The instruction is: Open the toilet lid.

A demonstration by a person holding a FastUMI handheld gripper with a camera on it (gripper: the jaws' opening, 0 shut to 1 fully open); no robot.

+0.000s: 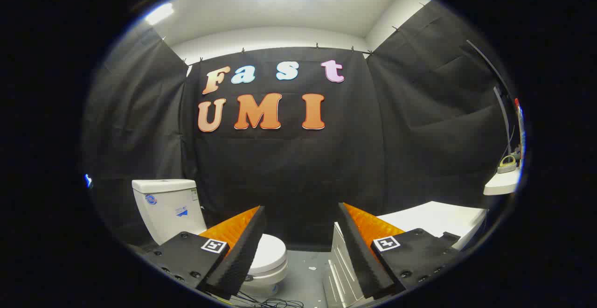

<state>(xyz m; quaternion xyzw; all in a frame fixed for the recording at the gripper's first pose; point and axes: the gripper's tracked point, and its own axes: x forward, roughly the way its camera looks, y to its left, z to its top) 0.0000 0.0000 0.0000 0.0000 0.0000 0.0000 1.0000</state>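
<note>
Tongs: spread wide, empty, held level and high, aimed at the booth wall. Lid: closed on the toilet, below and just beyond the left finger. Tank behind it. Step: approach; dip down-left and hook the lid's front edge.

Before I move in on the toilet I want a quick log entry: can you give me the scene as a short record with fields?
gripper: fingers open, nothing between them, held apart from the toilet
toilet lid: closed, lying flat on the bowl, partly behind the left finger
tank: white, behind the lid, against the black cloth wall
cabinet: white, beside the toilet, partly behind the right finger
floor: grey, cables lying near the fingers
task status: lid not yet touched
</note>
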